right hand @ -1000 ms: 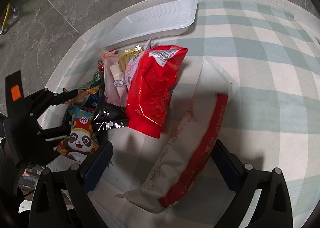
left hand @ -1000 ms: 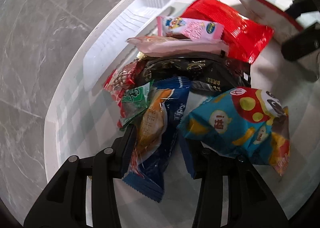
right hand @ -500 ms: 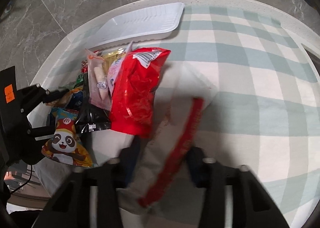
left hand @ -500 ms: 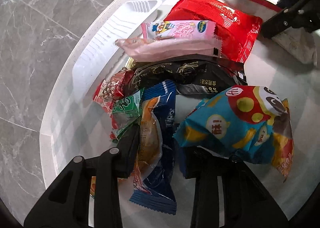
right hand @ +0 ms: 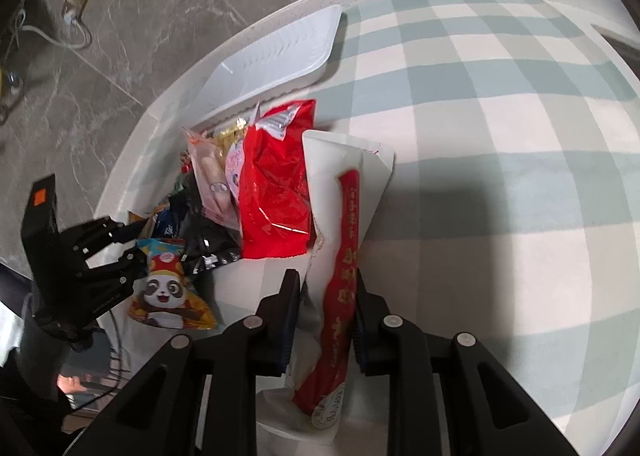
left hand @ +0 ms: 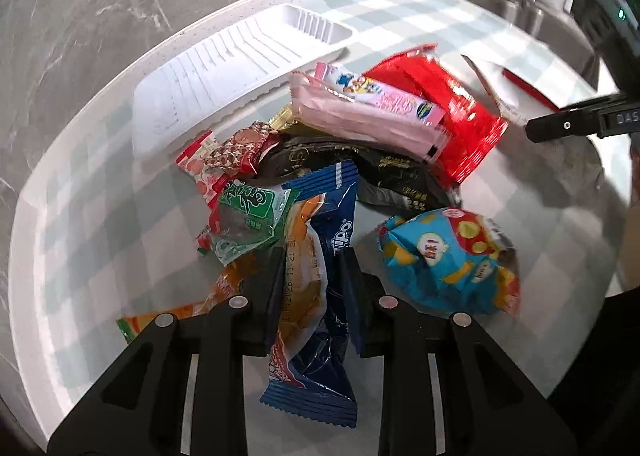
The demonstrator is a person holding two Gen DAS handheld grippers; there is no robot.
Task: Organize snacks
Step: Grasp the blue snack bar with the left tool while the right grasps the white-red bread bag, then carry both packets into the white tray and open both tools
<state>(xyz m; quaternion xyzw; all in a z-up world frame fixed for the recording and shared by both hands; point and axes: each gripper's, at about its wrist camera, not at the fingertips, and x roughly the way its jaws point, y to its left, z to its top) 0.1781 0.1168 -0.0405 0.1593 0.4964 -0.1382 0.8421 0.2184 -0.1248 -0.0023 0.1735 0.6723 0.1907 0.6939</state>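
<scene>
A heap of snack packets lies on a round table with a checked cloth point(right hand: 500, 128). My left gripper point(left hand: 310, 268) is shut on a blue-and-orange packet point(left hand: 320, 268) at the near edge of the heap; it also shows in the right wrist view point(right hand: 128, 240). My right gripper point(right hand: 326, 288) is shut on a long white packet with a red stripe point(right hand: 342, 256). A white ribbed tray point(left hand: 224, 72) lies beyond the heap, and also shows in the right wrist view point(right hand: 280, 52).
In the heap are a red bag point(left hand: 448, 116), a pink packet point(left hand: 360, 120), a black packet point(left hand: 368, 168), a green packet point(left hand: 248, 216) and a blue panda bag point(left hand: 448, 260). The table edge curves close on the left. A sink point(left hand: 532, 16) is at the far right.
Both grippers have closed: the left on the blue-and-orange packet, the right on the white red-striped packet. Both moved in closer to the heap.
</scene>
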